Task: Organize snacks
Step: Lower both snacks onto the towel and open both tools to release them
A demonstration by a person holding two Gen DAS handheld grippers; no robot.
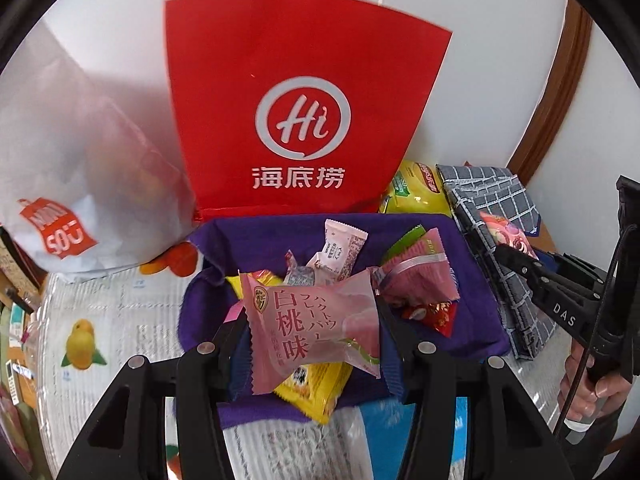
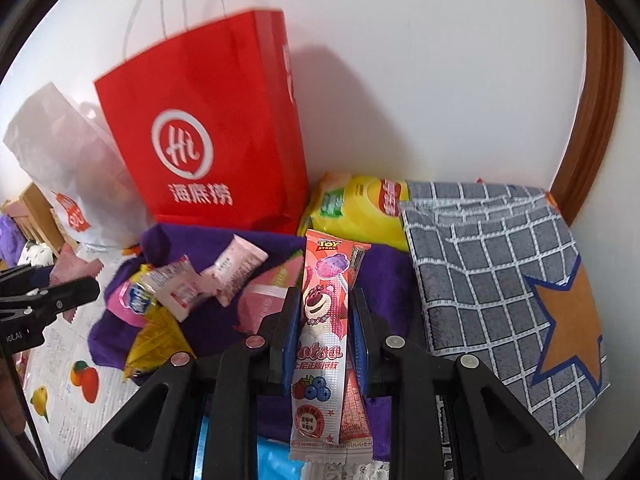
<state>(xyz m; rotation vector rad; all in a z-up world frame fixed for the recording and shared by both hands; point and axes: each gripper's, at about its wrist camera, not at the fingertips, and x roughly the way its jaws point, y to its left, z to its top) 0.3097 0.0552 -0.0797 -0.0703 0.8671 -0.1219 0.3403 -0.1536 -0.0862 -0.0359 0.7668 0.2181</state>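
**Two snacks gripped over the purple bin**

Two packets hang over the purple fabric bin (image 1: 472, 280), likely for sorting. At lower centre the left hand-held gripper (image 1: 312, 328) clamps a pink peach-flavour packet (image 1: 312, 320); the right hand-held gripper (image 2: 324, 312) pinches a Lotso lollipop packet (image 2: 324, 320) upright. Both tilt downward toward the red paper bag (image 2: 208, 128).

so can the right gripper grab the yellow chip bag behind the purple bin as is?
Probably not. The right gripper is shut on the Lotso candy stick, so its jaws are occupied. The yellow chip bag is also wedged between the red bag and the grid-pattern bag.
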